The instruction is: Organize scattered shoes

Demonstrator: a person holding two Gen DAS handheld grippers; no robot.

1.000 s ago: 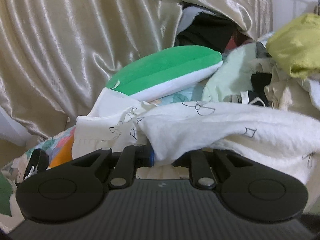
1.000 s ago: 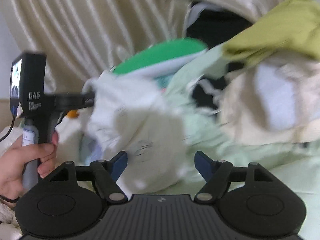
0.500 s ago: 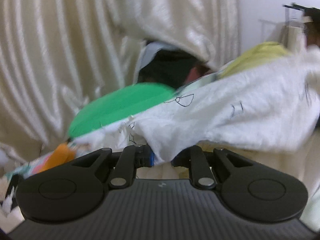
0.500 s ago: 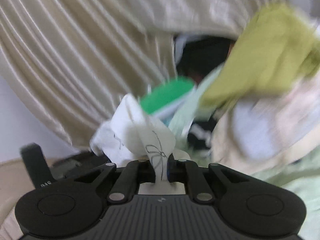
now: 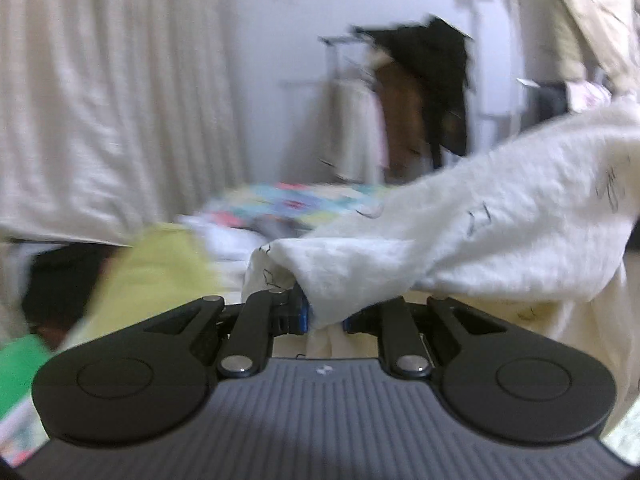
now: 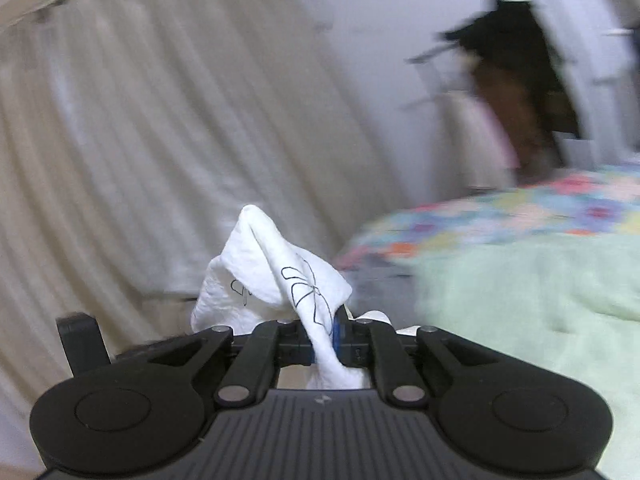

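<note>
Jaws both clamped on white cloth [image 5: 460, 236] edges; left gripper [image 5: 324, 316], right gripper [image 6: 322, 344]; bed [image 6: 520, 280] right.

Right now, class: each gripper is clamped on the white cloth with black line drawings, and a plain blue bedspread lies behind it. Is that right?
Not quite. Both the left gripper and right gripper do pinch the white cloth, but the bedspread is a multicoloured patchwork, not plain blue; the right wrist view shows it best.

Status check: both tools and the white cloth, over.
Left tool shut on white cloth. Right tool shut on another part of it, jaws just closed. Cloth lifted off the bed. No shoes in view.
</note>
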